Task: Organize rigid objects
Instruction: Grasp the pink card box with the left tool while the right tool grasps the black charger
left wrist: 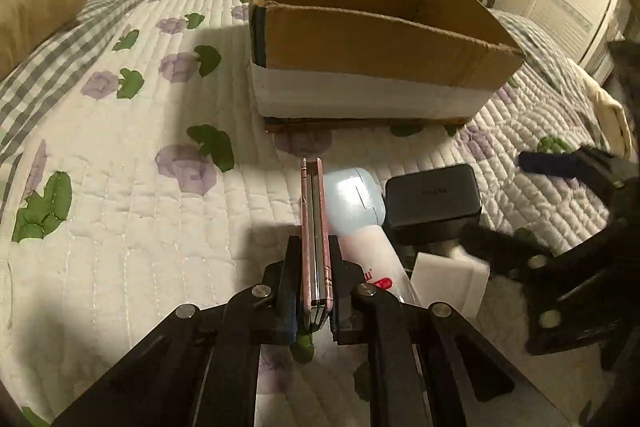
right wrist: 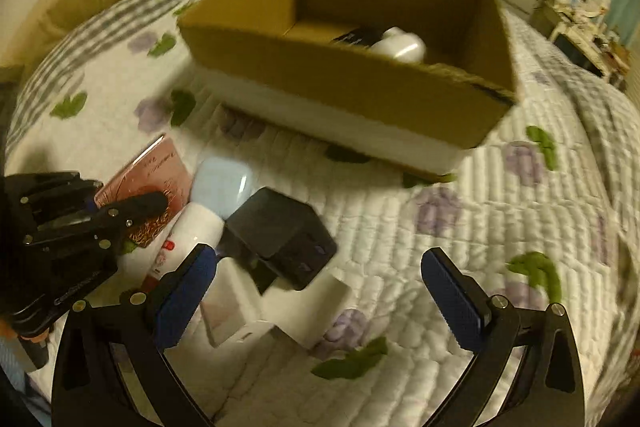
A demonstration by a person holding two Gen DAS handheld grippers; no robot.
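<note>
In the left wrist view, the left gripper (left wrist: 314,291) sits at the lower centre of the frame, clamped on a thin pink booklet-like case (left wrist: 315,227) that stands on edge between the pads. It looks flat, stiff and light, so the pinch across its broad faces near the lower end should hold; its smooth cover may slip if it tilts. The cardboard box (left wrist: 372,39) fills the upper centre, resting on the quilted bedspread (left wrist: 120,227), and from this low angle its inside is hidden. To the right of the case lie a white tube with a pale blue cap (left wrist: 356,219), a black block (left wrist: 434,199) and a white box (left wrist: 448,279), partly covered by the gripper. The print on the tube is cut off.

In the right wrist view, the right gripper (right wrist: 318,287) is at the bottom centre, its blue pads spread wide with nothing between them. The pink case appears at middle left (right wrist: 160,167), held by the left gripper (right wrist: 132,211). The black block (right wrist: 280,239), hard and compact, looks best taken across its flat sides. Inside the box, at upper centre, a white rounded item (right wrist: 400,45) and something dark are only partly visible, and the frame is blurred.
</note>
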